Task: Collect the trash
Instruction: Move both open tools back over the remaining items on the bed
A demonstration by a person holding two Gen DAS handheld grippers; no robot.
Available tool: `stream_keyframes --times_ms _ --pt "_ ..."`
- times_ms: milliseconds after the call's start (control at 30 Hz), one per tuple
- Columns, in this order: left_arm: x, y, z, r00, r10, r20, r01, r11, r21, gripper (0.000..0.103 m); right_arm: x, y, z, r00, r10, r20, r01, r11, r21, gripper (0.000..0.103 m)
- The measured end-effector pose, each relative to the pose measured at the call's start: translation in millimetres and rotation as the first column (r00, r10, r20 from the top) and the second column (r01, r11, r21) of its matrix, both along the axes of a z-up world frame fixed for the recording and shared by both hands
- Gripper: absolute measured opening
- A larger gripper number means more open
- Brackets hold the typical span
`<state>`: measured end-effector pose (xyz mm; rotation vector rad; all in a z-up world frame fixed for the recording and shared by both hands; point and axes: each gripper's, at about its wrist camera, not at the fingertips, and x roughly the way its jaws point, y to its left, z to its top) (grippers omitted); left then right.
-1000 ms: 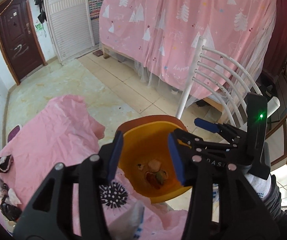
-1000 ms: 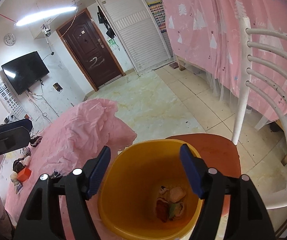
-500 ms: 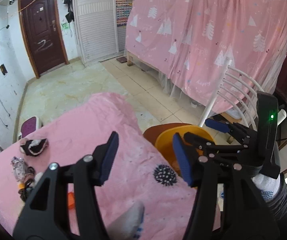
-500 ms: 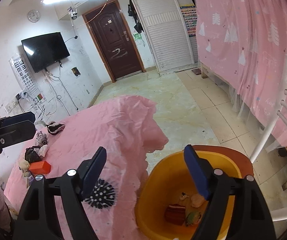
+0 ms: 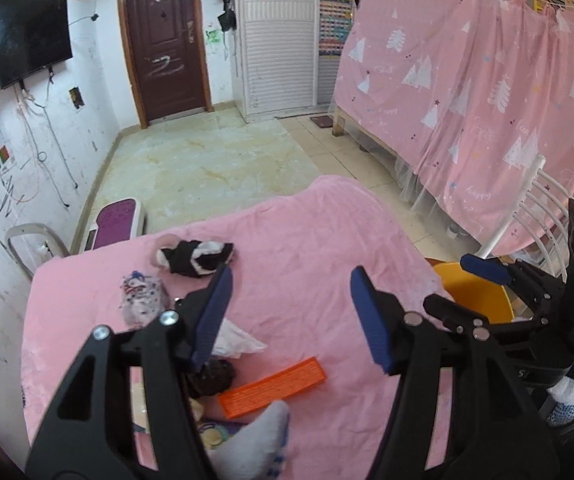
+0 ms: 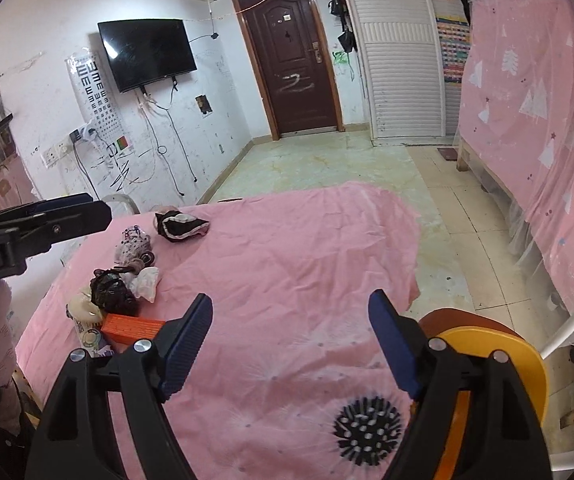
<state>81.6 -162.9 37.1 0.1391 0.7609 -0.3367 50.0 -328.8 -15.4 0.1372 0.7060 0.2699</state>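
Now, line by line:
Left jaws: the left gripper (image 5: 291, 316) stands released with nothing between its blue pads; its jaws have just been opening wider.
Right jaws: the right gripper (image 6: 291, 340) is spread and empty too, its jaws having opened further before settling.
Change: both views have swung off the round orange plastic bin (image 6: 527, 364), which a second ago filled the frame with scraps inside, and now face the pink cloth-covered table (image 6: 307, 248).
Meaning: a drop looks finished and the next pick-up is beginning.
Trash: the flat orange cardboard box (image 5: 273, 386) lies just below the left jaws, beside a crumpled black plastic bag (image 6: 111, 292) and a white wrapper (image 6: 147, 282).
Bin: at the table's right edge, beside the right gripper.
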Motion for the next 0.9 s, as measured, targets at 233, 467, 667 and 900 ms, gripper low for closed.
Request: stream_keyframes --times_ms 233,467,667,900 --pt "20 53 -5 0.996 0.086 -0.008 -0.086 0.996 0.017 0.059 17 51 -4 0.996 0.082 -0.020 -0.083 0.996 -0.035 0.071" --pt "45 91 -13 0.988 0.151 -0.034 -0.150 0.988 0.043 0.059 33 88 -10 0.990 0.136 -0.040 -0.138 0.989 -0.045 0.071" --pt "70 115 -30 0.978 0.193 -0.078 -0.190 0.980 0.053 0.065 31 112 -13 0.981 0.184 -0.060 -0.186 0.982 -0.035 0.072" --pt "100 131 -62 0.963 0.211 -0.166 -0.205 0.977 0.052 0.071 22 136 -20 0.974 0.211 -0.087 -0.215 0.976 -0.045 0.083"
